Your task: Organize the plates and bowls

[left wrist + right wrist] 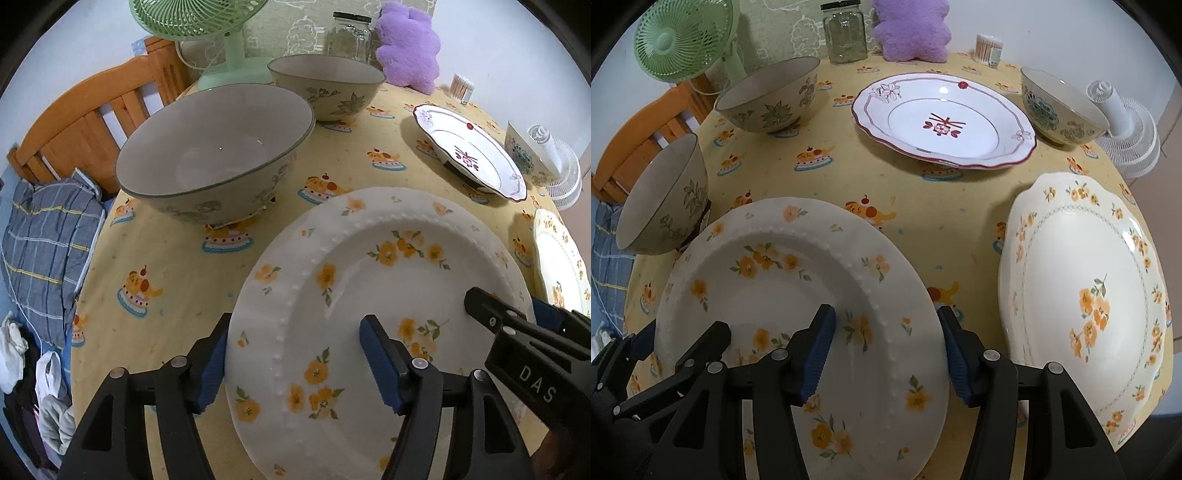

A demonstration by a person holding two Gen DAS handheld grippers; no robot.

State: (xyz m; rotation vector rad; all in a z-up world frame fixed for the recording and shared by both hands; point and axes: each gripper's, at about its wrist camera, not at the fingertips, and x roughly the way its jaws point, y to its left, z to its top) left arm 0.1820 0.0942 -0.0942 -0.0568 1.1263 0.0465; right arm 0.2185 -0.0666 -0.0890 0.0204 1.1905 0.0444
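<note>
- The right gripper (480,301) is showing white capital letters "DAS" on its black body, seen in the left wrist view at the lower right edge.
- The cotton swab container (989,49) is carrying a small label, but its print is proving too small to read.
- Nothing else legible is showing.

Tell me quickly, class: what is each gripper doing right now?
Left gripper: open, fingers straddling the left rim of the beaded flower plate.
Right gripper: open, fingers straddling the same plate's right rim.
</note>
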